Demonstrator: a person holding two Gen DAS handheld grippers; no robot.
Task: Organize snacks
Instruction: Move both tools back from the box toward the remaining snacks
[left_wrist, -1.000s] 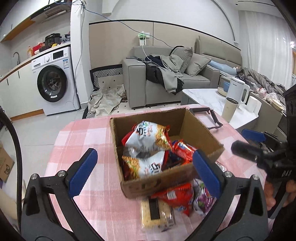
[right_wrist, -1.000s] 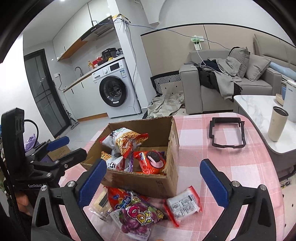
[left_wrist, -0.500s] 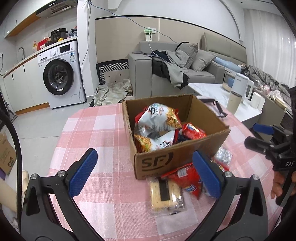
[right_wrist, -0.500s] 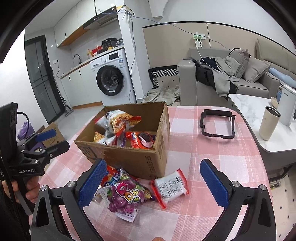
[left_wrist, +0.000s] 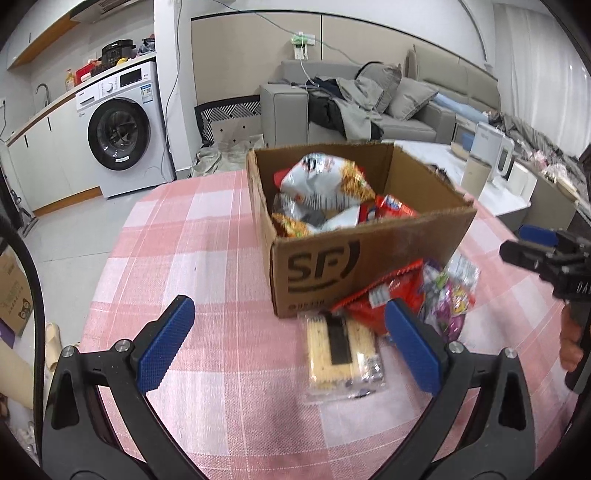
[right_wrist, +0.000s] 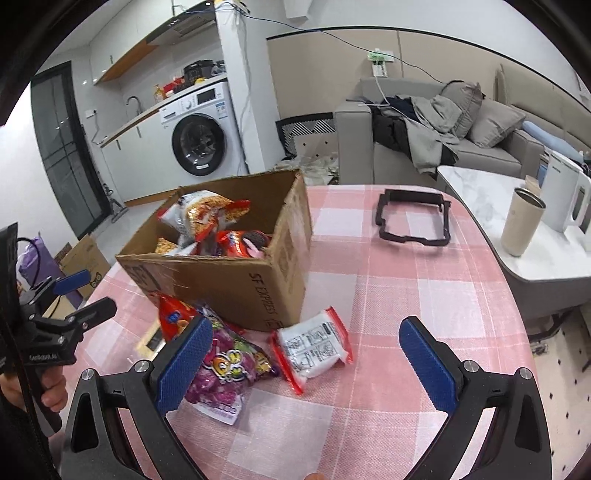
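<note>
A brown cardboard box (left_wrist: 369, 254) (right_wrist: 236, 280) stands on the pink checked table, holding several snack bags, a white-and-orange one (left_wrist: 325, 184) on top. In front of it lie a cracker pack (left_wrist: 341, 349), a red bag (left_wrist: 384, 299), a purple candy bag (right_wrist: 225, 365) (left_wrist: 452, 306) and a white red-edged pack (right_wrist: 314, 347). My left gripper (left_wrist: 288, 347) is open, low over the table, its right finger beside the cracker pack. My right gripper (right_wrist: 304, 362) is open above the white pack, holding nothing.
A black plastic frame (right_wrist: 413, 218) lies on the far side of the table (right_wrist: 388, 295). A side table (right_wrist: 546, 258) with a beige tumbler (right_wrist: 522, 221) and white kettle (right_wrist: 563, 192) stands right. Beyond are a grey sofa (left_wrist: 351, 107) and a washing machine (left_wrist: 122, 129).
Both grippers have drawn back and dropped lower toward the table, so the box looks farther and its front side shows. The loose snacks in front of it have not moved.
</note>
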